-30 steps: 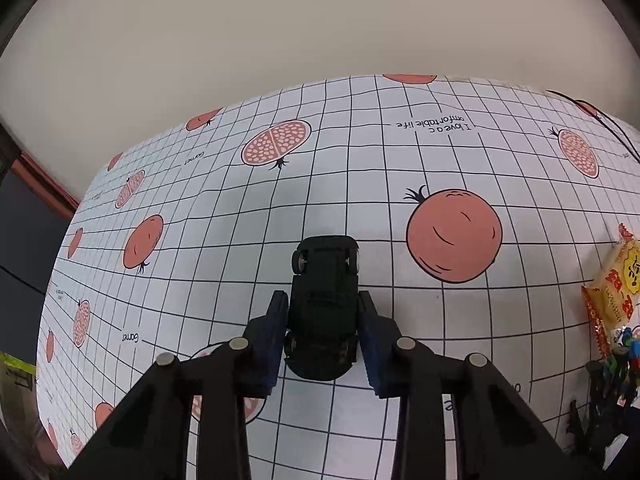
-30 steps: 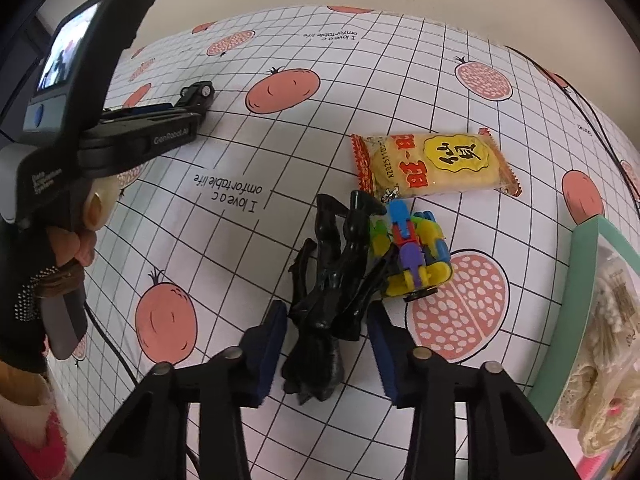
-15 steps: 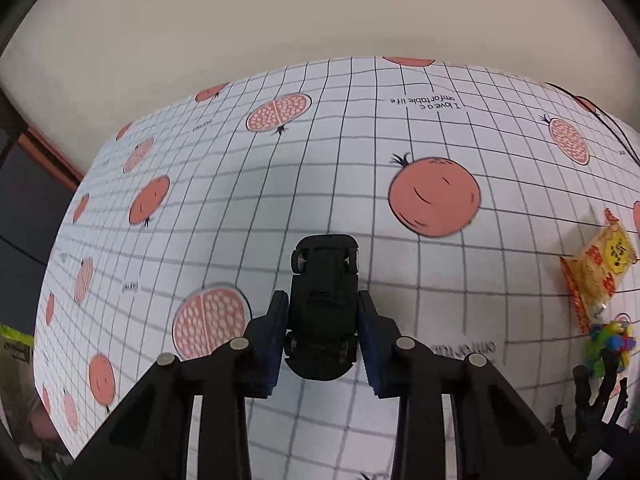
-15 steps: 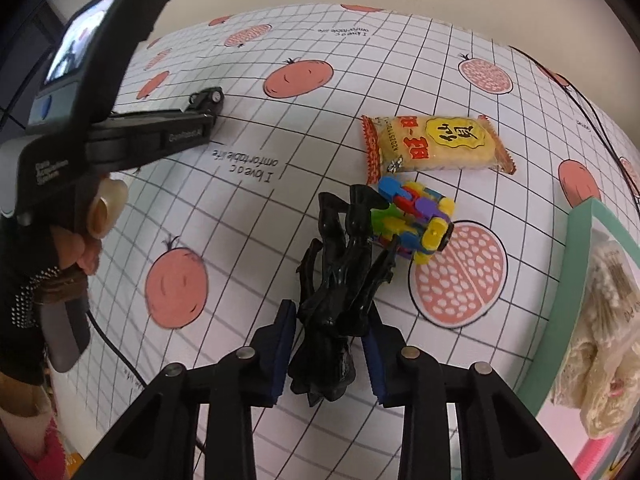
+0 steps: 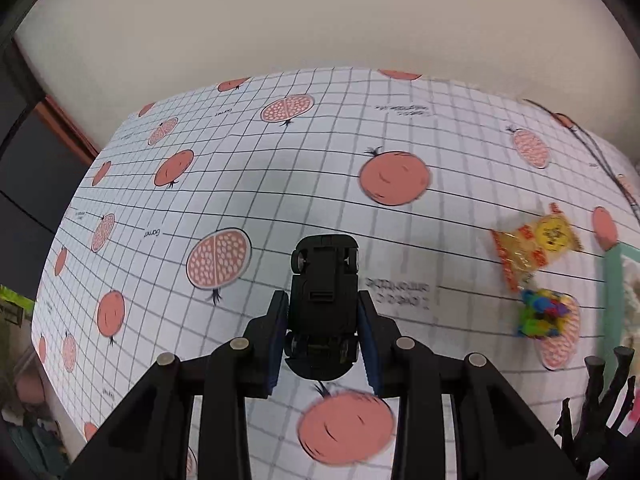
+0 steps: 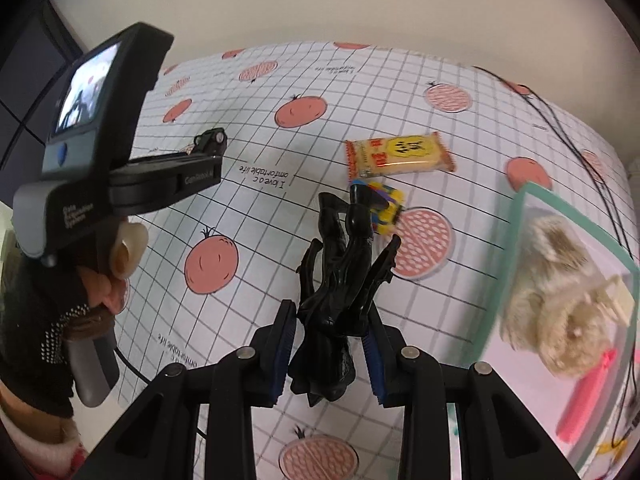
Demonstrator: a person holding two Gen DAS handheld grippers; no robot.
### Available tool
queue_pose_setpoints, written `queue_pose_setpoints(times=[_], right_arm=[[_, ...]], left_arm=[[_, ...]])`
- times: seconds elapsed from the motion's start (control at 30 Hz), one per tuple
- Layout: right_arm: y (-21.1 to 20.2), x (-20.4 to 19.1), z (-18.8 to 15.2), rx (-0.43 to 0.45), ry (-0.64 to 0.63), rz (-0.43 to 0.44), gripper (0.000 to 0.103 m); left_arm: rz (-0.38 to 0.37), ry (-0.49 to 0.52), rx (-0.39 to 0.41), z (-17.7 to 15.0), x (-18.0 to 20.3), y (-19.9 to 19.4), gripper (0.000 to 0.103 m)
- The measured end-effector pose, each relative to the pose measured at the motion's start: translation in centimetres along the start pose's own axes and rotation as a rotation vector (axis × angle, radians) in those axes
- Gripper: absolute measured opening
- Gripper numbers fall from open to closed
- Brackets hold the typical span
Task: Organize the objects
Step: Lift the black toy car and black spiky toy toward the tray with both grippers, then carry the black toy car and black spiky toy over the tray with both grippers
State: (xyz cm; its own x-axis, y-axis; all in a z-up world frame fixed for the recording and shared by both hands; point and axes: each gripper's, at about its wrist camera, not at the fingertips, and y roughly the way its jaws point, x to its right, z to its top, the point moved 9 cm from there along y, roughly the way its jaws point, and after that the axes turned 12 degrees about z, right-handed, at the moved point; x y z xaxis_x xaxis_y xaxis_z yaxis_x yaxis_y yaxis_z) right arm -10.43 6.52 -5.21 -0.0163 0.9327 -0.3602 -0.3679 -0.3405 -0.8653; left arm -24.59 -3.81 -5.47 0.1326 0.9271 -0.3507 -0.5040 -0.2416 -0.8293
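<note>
In the left wrist view, we see our left gripper [image 5: 323, 328] low in the frame's centre, its blue pads pinching a black toy car [image 5: 324, 300] by the flanks; the car's nose points up the frame, above the tablecloth [image 5: 280, 184], a white grid printed with pomegranates. At the right edge of that view lie a yellow snack packet [image 5: 536, 240] and, just below it, a multicoloured block toy [image 5: 542, 314], with the green rim of a box [image 5: 612, 300] beside them.

In the right wrist view, our right gripper [image 6: 330, 354] sits at bottom centre, clamped on a glossy black figure [image 6: 340, 280] whose limbs splay upward to mid-frame. Just beyond the figure's tips, the block toy [image 6: 384, 204] rests on the cloth, and the snack packet [image 6: 400, 154] lies just above it. On the right side, the green-rimmed box [image 6: 520, 240] holds a fluffy beige item [image 6: 556, 292] and a pink piece [image 6: 588, 396]. At the left of this view, a gloved hand [image 6: 60, 344] grips the other gripper's handle [image 6: 100, 152], the car [image 6: 210, 142] showing at its tip, left of centre.
</note>
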Motion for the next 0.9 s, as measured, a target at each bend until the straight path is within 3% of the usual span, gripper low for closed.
queue_pose_setpoints(times=[0.53, 0.7, 0.9], right_arm=[[-6.5, 5.0, -4.6, 0.068, 0.111, -0.037, 0.034], [-7.5, 6.7, -5.8, 0.079, 0.155, -0.039, 0.034], [-8.7, 8.6, -7.2, 0.089, 0.194, -0.058, 0.034]], left_arm=[[-0.131, -0.015, 0.067, -3.5, 4.3, -8.8, 0.035], [-0.149, 0.0, 0.092, -4.8, 5.1, -10.4, 0.035], [-0.215, 0.008, 0.067, -6.8, 6.7, -11.3, 0.035]])
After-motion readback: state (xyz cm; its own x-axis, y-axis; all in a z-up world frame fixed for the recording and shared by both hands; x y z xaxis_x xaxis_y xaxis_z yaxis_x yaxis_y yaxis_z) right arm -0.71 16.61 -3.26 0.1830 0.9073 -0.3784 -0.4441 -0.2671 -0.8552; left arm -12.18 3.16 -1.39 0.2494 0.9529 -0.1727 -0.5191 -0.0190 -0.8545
